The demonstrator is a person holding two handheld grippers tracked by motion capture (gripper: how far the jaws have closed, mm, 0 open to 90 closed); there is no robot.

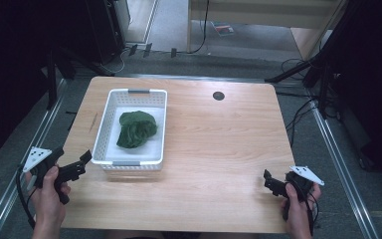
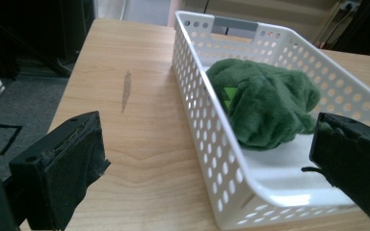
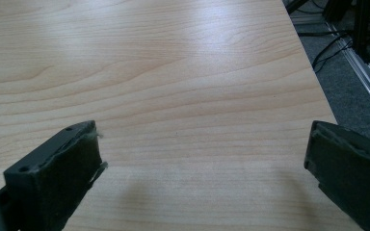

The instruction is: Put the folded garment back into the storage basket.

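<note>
a crumpled green cloth (image 1: 137,129) lies in the white perforated basket (image 1: 102,135) on the left half of the counter (image 1: 219,149). left tongs (image 1: 79,167) hover spread just beside the basket's near corner; right tongs (image 1: 270,182) spread over bare wood, well apart. the cloth looks soft, light and floppy; pinch a raised fold on top

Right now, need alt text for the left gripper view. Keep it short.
A white perforated basket on a light wooden table holds a crumpled green cloth. The left gripper has its two black jaws wide apart at the bottom corners, straddling the basket's near corner and holding nothing.
</note>
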